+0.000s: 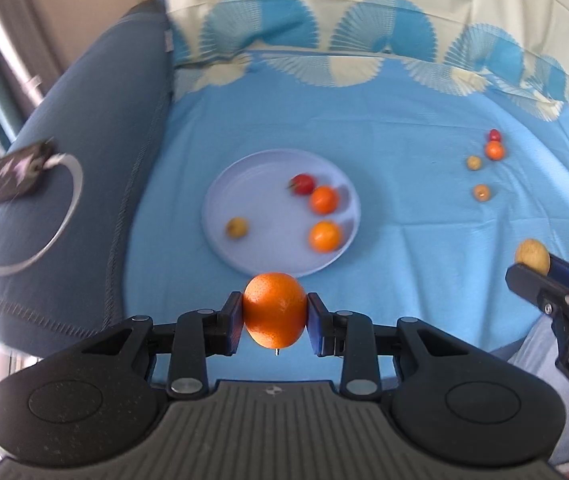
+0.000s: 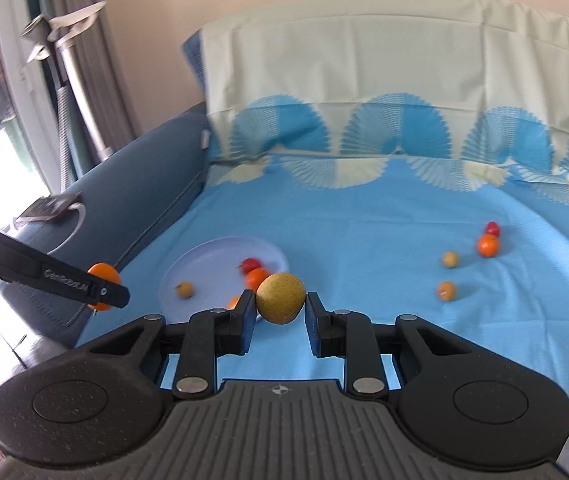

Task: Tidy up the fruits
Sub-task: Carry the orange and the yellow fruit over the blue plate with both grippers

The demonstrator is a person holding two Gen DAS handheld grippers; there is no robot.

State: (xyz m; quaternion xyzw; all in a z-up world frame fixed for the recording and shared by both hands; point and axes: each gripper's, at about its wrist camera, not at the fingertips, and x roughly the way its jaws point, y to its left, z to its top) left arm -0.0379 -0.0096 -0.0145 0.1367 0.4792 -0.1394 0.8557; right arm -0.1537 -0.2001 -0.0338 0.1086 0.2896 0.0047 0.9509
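I was mid-carry with both — left gripper (image 1: 275, 317) pinching an orange (image 1: 275, 309) just short of the plate (image 1: 244, 256), right gripper (image 2: 280, 307) clamped on a yellowish fruit (image 2: 280, 298) held above the sheet (image 2: 364, 216). Next move, I reckoned: ease forward over the plate, then release gently.

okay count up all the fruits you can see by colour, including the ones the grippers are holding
Orange: 4 — held orange, two on the plate at and, one on the sheet
Red: 2 —
Yellow-brown: 4 — held one
Total: 10
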